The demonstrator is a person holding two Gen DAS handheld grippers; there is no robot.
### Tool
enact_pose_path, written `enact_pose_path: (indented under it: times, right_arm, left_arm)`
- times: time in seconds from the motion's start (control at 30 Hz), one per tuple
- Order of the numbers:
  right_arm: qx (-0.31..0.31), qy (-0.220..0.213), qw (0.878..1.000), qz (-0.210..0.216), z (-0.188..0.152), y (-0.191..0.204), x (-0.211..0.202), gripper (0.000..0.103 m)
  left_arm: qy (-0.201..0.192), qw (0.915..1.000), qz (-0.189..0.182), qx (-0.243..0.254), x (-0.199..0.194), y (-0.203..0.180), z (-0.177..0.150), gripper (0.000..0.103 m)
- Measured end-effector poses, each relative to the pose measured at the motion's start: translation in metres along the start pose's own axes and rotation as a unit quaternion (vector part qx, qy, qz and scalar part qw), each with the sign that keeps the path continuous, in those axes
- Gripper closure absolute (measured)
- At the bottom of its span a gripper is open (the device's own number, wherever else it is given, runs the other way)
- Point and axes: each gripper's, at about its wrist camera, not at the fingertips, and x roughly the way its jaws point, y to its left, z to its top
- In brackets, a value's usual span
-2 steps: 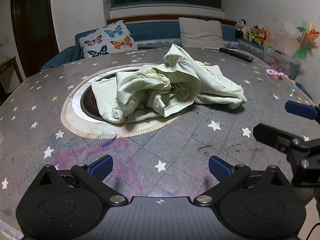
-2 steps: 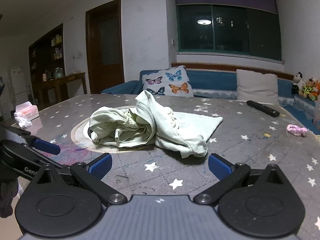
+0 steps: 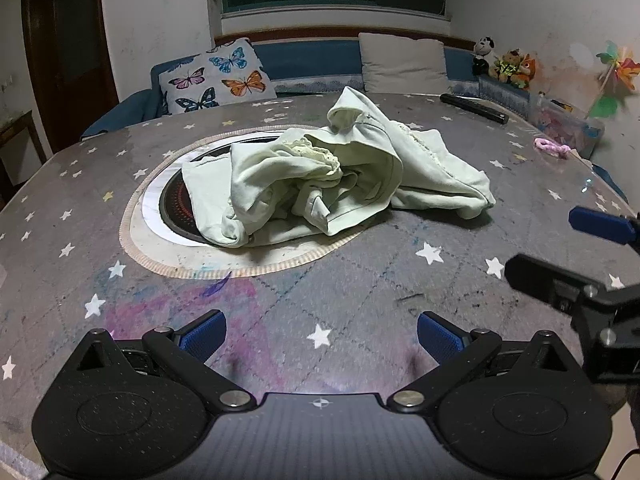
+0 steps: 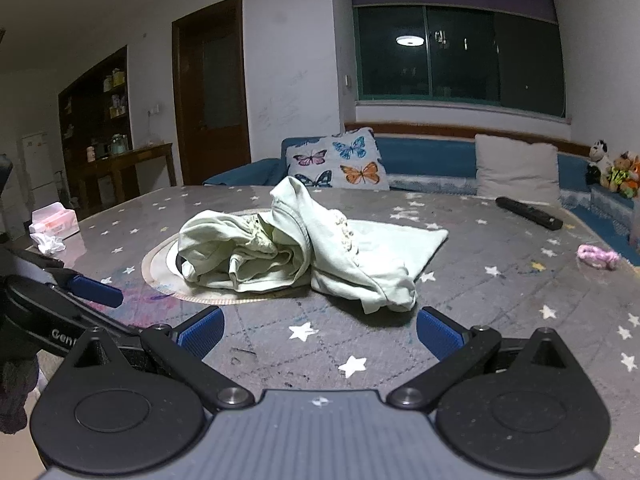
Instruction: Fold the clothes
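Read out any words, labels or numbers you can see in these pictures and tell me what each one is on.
"Gen": white letters on the black body of the left hand-held gripper in the right wrist view; the rest of the word is hidden.
Tissue pack: print too blurred to read.
Nothing else legible.

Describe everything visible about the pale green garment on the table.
The pale green garment is a crumpled, unfolded heap of soft cotton-like fabric, with a cream lace trim and stitched seams showing. One part stands up in a peak; another spreads flat toward the right. It lies on the star-patterned table, partly covering the round inset. Neither gripper touches it.
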Motion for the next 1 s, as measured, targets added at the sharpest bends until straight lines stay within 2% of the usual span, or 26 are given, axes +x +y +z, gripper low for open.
enact_pose_path:
  times: [0.07,0.13,0.3,0.57,1.0]
  right_arm:
    - [0.003,0.0,1.0,0.0,0.001,0.001,-0.002,0.0]
    - [0.006,0.001,1.0,0.0,0.003,0.002,-0.004,0.0]
    - [0.028,0.027,0.999,0.032,0.004,-0.015,0.015,0.0]
    - [0.021,0.05,0.997,0.055,0.01,-0.022,0.027,0.0]
    - [0.015,0.053,0.994,0.09,0.029,-0.024,0.044,0.004]
  left_arm:
    - [0.002,1.0,-0.003,-0.005,0.0,0.001,0.0,0.0]
    - [0.026,0.9996,-0.001,-0.011,0.013,0.001,0.009,0.0]
    - [0.036,0.9989,0.015,-0.025,0.021,-0.002,0.018,0.0]
    - [0.039,0.9979,0.031,-0.042,0.029,-0.003,0.021,0.0]
    - [0.031,0.994,0.066,-0.082,0.023,0.01,0.019,0.0]
